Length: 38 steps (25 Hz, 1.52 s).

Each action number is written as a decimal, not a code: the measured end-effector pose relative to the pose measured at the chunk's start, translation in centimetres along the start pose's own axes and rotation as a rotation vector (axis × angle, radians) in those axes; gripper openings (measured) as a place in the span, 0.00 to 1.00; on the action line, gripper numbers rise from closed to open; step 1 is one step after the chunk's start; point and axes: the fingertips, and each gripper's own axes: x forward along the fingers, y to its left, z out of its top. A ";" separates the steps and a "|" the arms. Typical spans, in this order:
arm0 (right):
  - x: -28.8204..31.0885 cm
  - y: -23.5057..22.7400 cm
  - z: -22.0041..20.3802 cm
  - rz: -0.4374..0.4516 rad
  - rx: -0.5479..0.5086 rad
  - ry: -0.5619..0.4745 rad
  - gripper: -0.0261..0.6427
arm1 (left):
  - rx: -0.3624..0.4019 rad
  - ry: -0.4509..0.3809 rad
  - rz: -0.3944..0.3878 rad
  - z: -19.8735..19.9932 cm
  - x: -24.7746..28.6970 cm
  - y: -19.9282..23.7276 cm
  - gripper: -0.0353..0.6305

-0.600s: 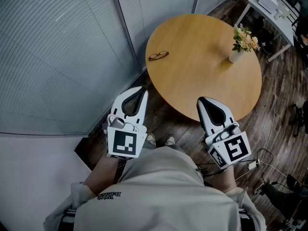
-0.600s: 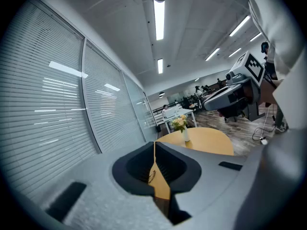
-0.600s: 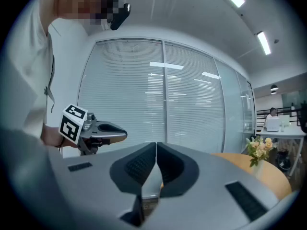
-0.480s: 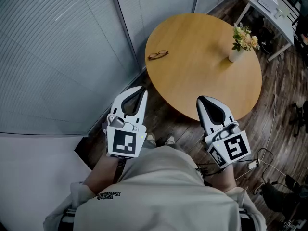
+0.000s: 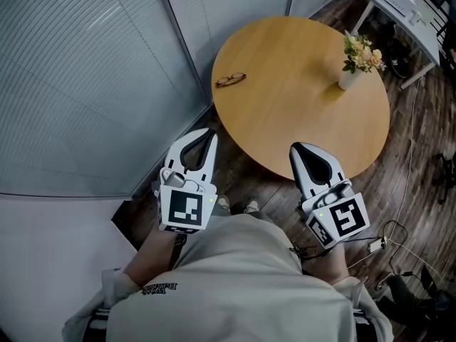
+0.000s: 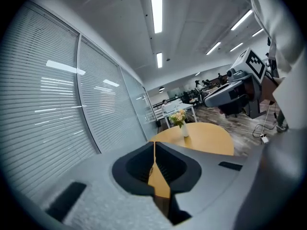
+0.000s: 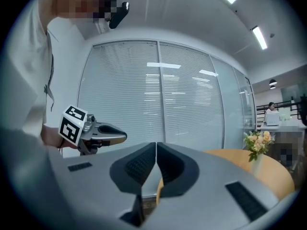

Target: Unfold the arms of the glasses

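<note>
round tan-yellow wooden counter (image 5: 306,127), dark thin-framed glasses (image 5: 231,80), white vase (image 5: 348,82) of yellow-pink flowers (image 5: 360,54), dark brown plank floor (image 5: 410,169), pale grey horizontal-striped blinds (image 5: 85,84)

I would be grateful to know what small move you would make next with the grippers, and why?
Probably reach the left gripper forward toward the glasses, opening its jaws on the way. It and the right gripper are shut, empty and short of the table, while the glasses lie near its left edge.

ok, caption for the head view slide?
Shut, empty left claw and right claw held short of the round table; glasses near its left edge, flower vase at right.
</note>
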 end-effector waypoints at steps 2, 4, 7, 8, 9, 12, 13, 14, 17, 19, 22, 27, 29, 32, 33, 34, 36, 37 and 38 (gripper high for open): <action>-0.2 -0.6 -0.5 0.010 0.008 0.000 0.08 | 0.002 0.014 -0.003 -0.1 0.5 -0.8 0.10; -0.5 -1.4 -0.9 0.019 0.014 0.001 0.08 | 0.016 0.018 0.002 0.3 1.1 -1.2 0.10; -0.7 -2.4 -1.6 0.031 0.021 0.004 0.08 | 0.017 0.028 0.020 0.1 1.9 -1.8 0.10; -0.8 -2.7 -1.8 0.034 0.025 0.005 0.08 | 0.018 0.037 0.026 -0.1 2.0 -2.0 0.10; -0.8 -2.9 -1.9 0.037 0.029 0.006 0.08 | 0.024 0.045 0.030 -0.4 2.0 -2.2 0.10; -0.6 -3.3 -2.4 0.050 0.043 0.006 0.08 | 0.035 0.054 0.034 -0.7 2.4 -2.4 0.10; -0.5 -3.4 -2.4 0.056 0.049 0.002 0.08 | 0.035 0.053 0.035 -0.7 2.6 -2.3 0.10; -0.3 -3.4 -2.4 0.064 0.055 -0.003 0.08 | 0.036 0.052 0.035 -0.7 2.8 -2.2 0.10; 0.4 -3.6 -2.1 0.078 0.054 -0.009 0.08 | 0.048 0.054 0.033 -0.8 3.3 -1.8 0.10; 1.0 -3.9 -2.1 0.074 0.046 -0.004 0.08 | 0.045 0.056 0.027 -1.1 3.9 -1.6 0.10; 2.3 -4.0 -2.3 0.069 0.056 -0.008 0.08 | 0.026 0.046 0.024 -1.7 4.7 -0.7 0.10; 5.3 -3.5 -2.9 0.069 0.077 0.017 0.08 | 0.011 0.047 0.021 -2.7 5.4 2.1 0.10; 6.7 -3.7 -3.2 0.067 0.093 0.022 0.08 | 0.006 0.043 0.016 -2.9 6.2 3.0 0.10; 8.8 -4.3 -3.5 0.058 0.111 0.035 0.08 | 0.013 0.036 0.002 -3.0 7.6 4.3 0.10; 9.5 -4.3 -3.5 0.055 0.105 0.041 0.08 | 0.020 0.037 -0.005 -3.2 8.0 4.8 0.10; 10.2 -4.4 -3.4 0.052 0.096 0.048 0.08 | 0.024 0.040 -0.011 -3.5 8.4 5.3 0.10; 11.6 -4.6 -3.4 0.045 0.083 0.059 0.08 | 0.024 0.051 -0.022 -4.2 9.3 6.3 0.10; 12.3 -4.8 -3.4 0.041 0.080 0.064 0.08 | 0.021 0.056 -0.026 -4.5 9.7 6.8 0.10; 13.1 -5.1 -3.4 0.037 0.080 0.068 0.08 | 0.018 0.060 -0.030 -4.8 10.3 7.4 0.10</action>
